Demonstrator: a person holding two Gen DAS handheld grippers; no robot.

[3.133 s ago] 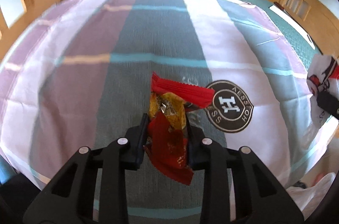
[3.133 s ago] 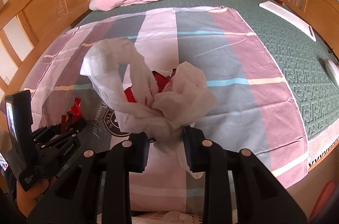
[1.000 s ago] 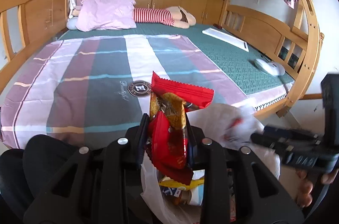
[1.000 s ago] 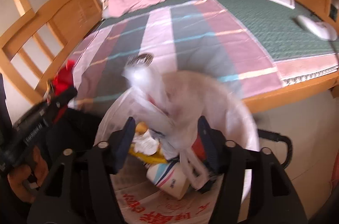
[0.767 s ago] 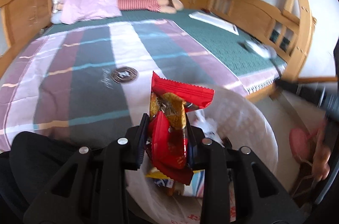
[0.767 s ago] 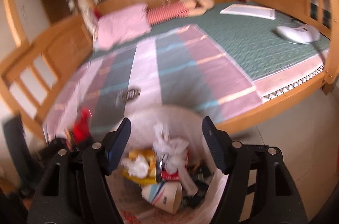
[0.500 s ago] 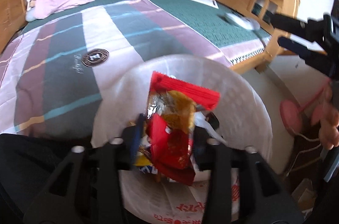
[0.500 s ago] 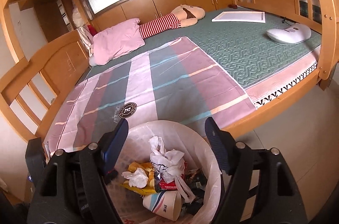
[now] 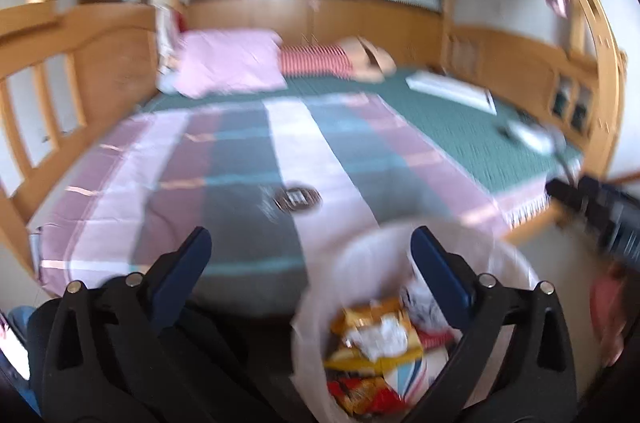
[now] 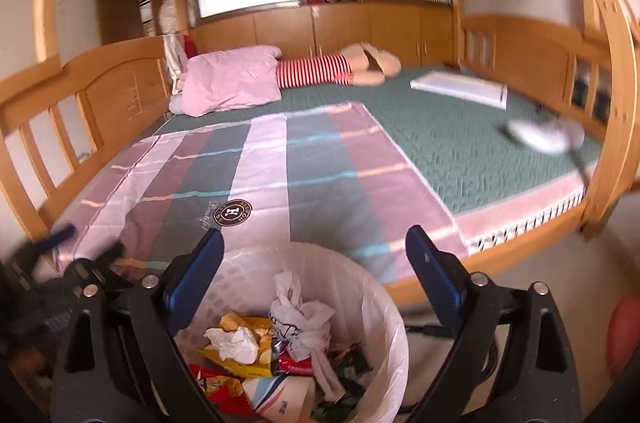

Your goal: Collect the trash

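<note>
A white-lined trash bin (image 10: 384,307) stands on the floor at the foot of the bed, holding wrappers, tissue, a paper cup and a knotted white plastic bag (image 10: 298,323). It also shows in the left wrist view (image 9: 320,303), blurred. The red and yellow snack wrappers (image 10: 218,389) lie at the bin's lower left. My left gripper (image 9: 310,251) is open and empty, above the bin's left edge. My right gripper (image 10: 314,249) is open and empty, above the bin. The left gripper shows at the left of the right wrist view (image 10: 60,255).
A wooden bunk bed with a striped pink and grey sheet (image 10: 280,163), a pink pillow (image 10: 232,79), a striped doll (image 10: 340,67), a white flat box (image 10: 460,87) and a white device (image 10: 544,135). A red object (image 10: 624,335) sits on the floor at right.
My left gripper opened and the red and yellow wrappers fell into the bin. It then swung up and left. My right gripper stayed open over the bin.
</note>
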